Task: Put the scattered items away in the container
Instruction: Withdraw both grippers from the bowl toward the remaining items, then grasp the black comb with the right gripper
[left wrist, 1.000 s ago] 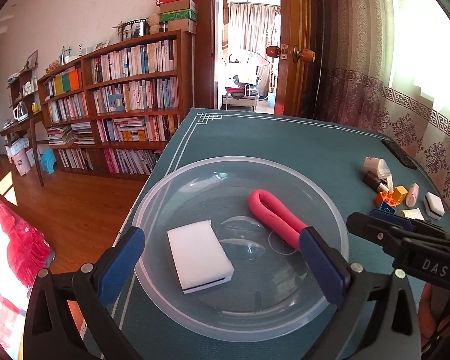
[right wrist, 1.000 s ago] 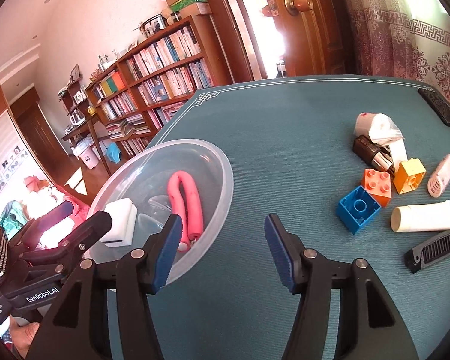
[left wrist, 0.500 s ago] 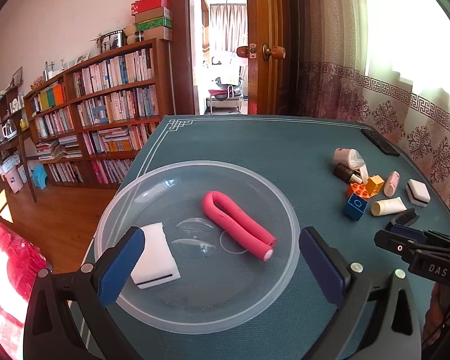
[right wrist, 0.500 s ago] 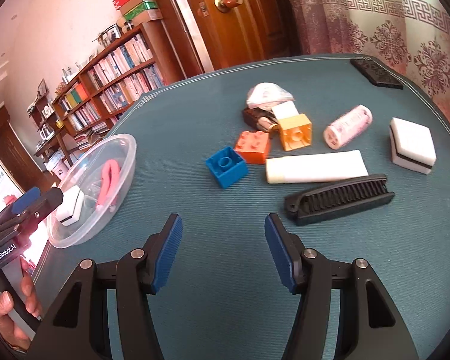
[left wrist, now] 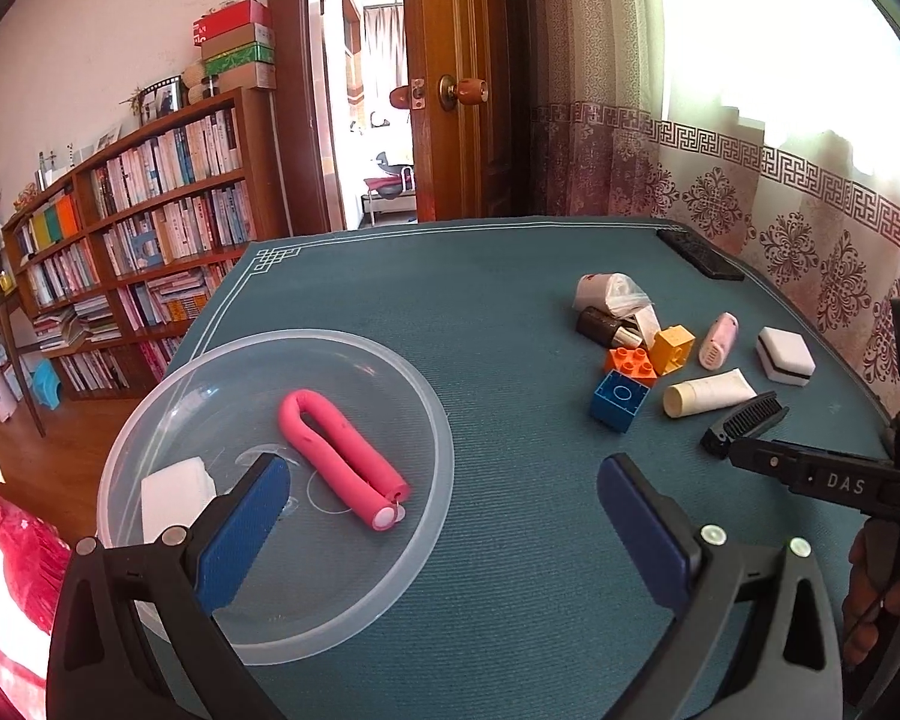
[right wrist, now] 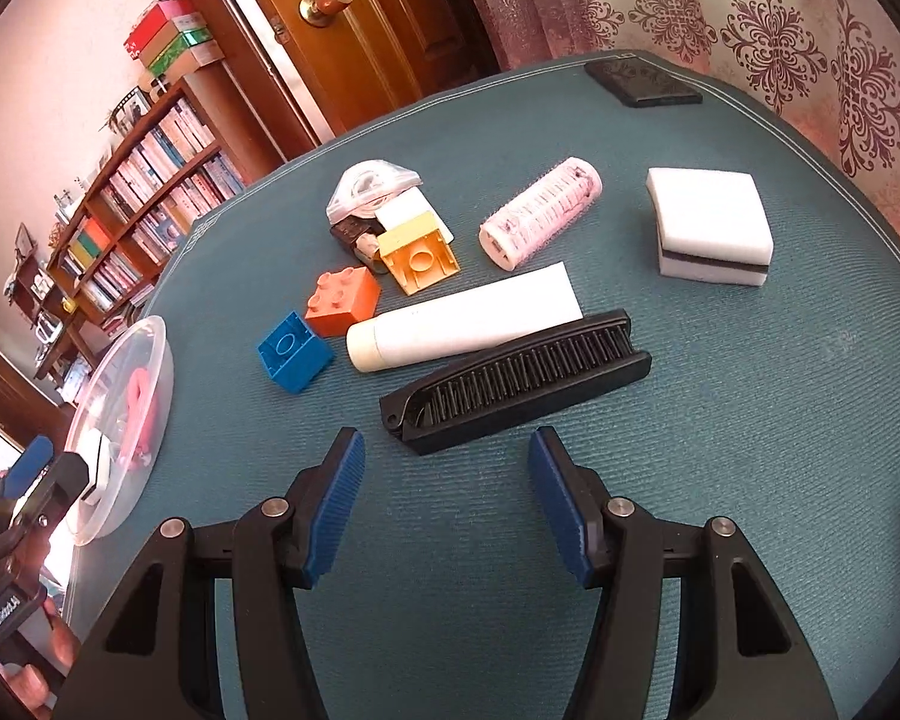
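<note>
Risks, L to R:
- Clear bowl (left wrist: pixel 426 420), L edge of surface: light, may slide if nudged.
- Left gripper (left wrist: pixel 444 516): fingers wide apart, empty, above bowl rim.
- Blue block (right wrist: pixel 294 354), white tube (right wrist: pixel 462 324): crowded, could get knocked.
- Black comb (right wrist: pixel 516 381): long, may pivot in grasp.
- Right gripper (right wrist: pixel 447 510): fingers wide apart, empty, just short of comb.

Surface (right wrist: pixel 750 420): teal cloth. Room: bookshelf (left wrist: pixel 138 240), open door.

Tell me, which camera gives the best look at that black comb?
The right wrist view: the black comb lies whole and close, teeth visible, just ahead of the open right gripper. In the left wrist view it is small, far off, and partly hidden behind the other gripper.
</note>
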`<state>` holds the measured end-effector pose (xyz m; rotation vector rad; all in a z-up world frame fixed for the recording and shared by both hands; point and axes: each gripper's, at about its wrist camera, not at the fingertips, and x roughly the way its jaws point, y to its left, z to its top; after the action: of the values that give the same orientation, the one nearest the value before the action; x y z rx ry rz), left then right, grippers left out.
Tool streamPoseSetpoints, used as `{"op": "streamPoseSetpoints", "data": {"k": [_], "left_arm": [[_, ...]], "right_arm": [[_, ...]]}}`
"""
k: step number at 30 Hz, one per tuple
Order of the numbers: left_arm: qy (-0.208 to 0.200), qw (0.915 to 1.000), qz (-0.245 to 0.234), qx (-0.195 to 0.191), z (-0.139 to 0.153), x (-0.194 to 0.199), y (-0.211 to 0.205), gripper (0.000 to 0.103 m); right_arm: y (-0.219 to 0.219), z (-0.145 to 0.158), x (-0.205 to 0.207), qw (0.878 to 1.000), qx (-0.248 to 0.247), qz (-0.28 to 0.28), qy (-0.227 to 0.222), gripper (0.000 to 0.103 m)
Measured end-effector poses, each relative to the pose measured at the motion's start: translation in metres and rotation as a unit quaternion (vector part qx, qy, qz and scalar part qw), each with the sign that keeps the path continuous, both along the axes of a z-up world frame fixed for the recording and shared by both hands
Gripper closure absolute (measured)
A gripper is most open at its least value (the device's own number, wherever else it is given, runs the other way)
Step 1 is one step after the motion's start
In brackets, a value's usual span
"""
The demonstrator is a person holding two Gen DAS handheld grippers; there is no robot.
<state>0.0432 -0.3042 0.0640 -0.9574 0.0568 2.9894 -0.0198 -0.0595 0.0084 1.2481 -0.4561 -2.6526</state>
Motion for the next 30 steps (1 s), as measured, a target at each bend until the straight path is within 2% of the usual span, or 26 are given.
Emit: {"op": "streamPoseSetpoints", "data": {"k": [4,8,10,14,23,30], "left_arm": [[-0.01,0.9999,-0.004,0.0,-0.005,-0.004,0.004,0.0],[-0.019,0.9998,-0.002,0.007,-0.009,-0.006,0.002,0.0],[-0.022,0.9997,-0.001,0.01,-0.01,-0.007,0.001,0.0],[-0.026,0.9996,-0.002,0.014,-0.012,-0.008,0.0,0.0],[-0.042,0.9987,-0.015,0.022,-0.017,-0.015,0.012,0.0],[-0.047,0.9982,-0.034,0.012,-0.018,-0.022,0.033,0.0]], "right_arm": [[-0.002,0.001,-0.016,0.999,0.03,-0.024,-0.008,0.041],[-0.01,0.003,-0.027,0.998,0.055,-0.035,-0.014,0.036],[-0.017,0.002,-0.032,0.996,0.077,-0.031,-0.015,0.032],[-0.026,-0.001,-0.03,0.992,0.126,-0.013,0.0,0.031],[0.004,-0.003,-0.012,0.991,0.136,-0.016,0.007,0.028],[0.031,-0.008,0.005,0.988,0.154,-0.019,0.012,0.028]]}}
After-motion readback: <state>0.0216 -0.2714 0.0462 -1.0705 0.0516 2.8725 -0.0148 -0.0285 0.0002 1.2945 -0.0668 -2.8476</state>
